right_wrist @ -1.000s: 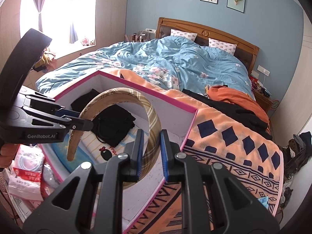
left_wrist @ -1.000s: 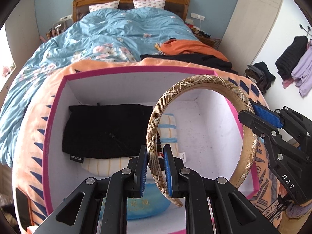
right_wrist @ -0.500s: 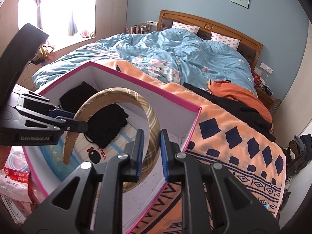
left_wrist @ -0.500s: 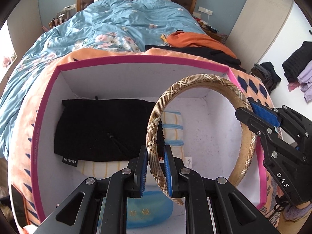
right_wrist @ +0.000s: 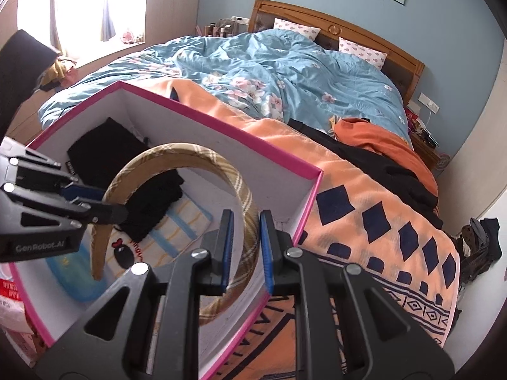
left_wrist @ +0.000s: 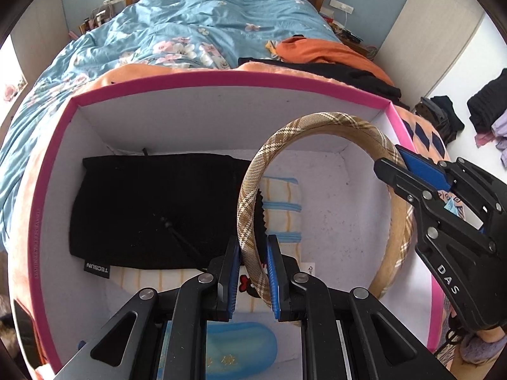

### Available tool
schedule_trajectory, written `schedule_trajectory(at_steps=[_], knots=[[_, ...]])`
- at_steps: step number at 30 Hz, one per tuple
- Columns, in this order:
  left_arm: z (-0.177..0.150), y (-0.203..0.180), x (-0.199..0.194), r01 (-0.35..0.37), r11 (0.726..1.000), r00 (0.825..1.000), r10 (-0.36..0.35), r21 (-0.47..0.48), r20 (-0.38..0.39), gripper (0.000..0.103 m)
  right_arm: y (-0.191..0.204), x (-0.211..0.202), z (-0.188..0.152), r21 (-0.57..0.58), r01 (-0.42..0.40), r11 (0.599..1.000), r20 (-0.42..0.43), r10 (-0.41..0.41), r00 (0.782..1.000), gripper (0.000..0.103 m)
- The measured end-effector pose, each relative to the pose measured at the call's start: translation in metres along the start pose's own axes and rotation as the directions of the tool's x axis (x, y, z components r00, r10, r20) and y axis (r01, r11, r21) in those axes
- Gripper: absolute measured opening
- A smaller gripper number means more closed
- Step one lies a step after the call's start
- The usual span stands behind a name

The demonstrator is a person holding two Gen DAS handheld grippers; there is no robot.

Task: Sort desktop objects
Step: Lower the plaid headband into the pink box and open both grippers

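A beige plaid padded ring [left_wrist: 320, 120] hangs upright over the open white box with a pink rim [left_wrist: 221, 79]. My left gripper [left_wrist: 252, 253] is shut on the ring's left side. My right gripper [left_wrist: 391, 166] is shut on its right side. In the right wrist view the ring [right_wrist: 177, 153] dips inside the box [right_wrist: 228, 126], with my right gripper [right_wrist: 245, 224] clamped on its near arc and my left gripper [right_wrist: 114, 210] on its far arc. A black pouch [left_wrist: 152, 209], a yellow striped cloth [left_wrist: 285, 209] and a blue item [left_wrist: 240, 351] lie on the box floor.
The box rests on an orange blanket with navy diamonds [right_wrist: 364, 215] at the foot of a bed with a blue floral quilt [right_wrist: 269, 63]. Orange and black clothes [right_wrist: 380, 145] lie on the blanket. More clothes [right_wrist: 478, 240] sit on the floor at the right.
Both grippers have come down and forward with the ring between them, so the box fills more of each view and the ring sits lower inside it. Both grips are unchanged.
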State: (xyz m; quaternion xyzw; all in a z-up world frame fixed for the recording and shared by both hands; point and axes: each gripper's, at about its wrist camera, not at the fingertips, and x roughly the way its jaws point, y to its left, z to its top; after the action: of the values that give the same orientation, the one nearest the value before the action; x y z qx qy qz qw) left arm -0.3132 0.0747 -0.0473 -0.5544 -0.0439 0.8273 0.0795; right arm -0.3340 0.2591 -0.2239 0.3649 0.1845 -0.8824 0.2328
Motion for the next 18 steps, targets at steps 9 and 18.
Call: schedule_trajectory(at_steps=[9, 18], knots=[[-0.004, 0.0, 0.011, 0.005, 1.0, 1.0, -0.005, -0.013, -0.025, 0.021, 0.001, 0.008, -0.001, -0.004, 0.045, 0.999, 0.004, -0.044, 0.999, 0.02], [-0.015, 0.006, -0.008, 0.0, 1.0, 0.998, 0.001, -0.029, 0.063, 0.071, -0.003, -0.028, -0.02, 0.081, -0.029, 0.996, 0.081, 0.023, 0.996, 0.021]])
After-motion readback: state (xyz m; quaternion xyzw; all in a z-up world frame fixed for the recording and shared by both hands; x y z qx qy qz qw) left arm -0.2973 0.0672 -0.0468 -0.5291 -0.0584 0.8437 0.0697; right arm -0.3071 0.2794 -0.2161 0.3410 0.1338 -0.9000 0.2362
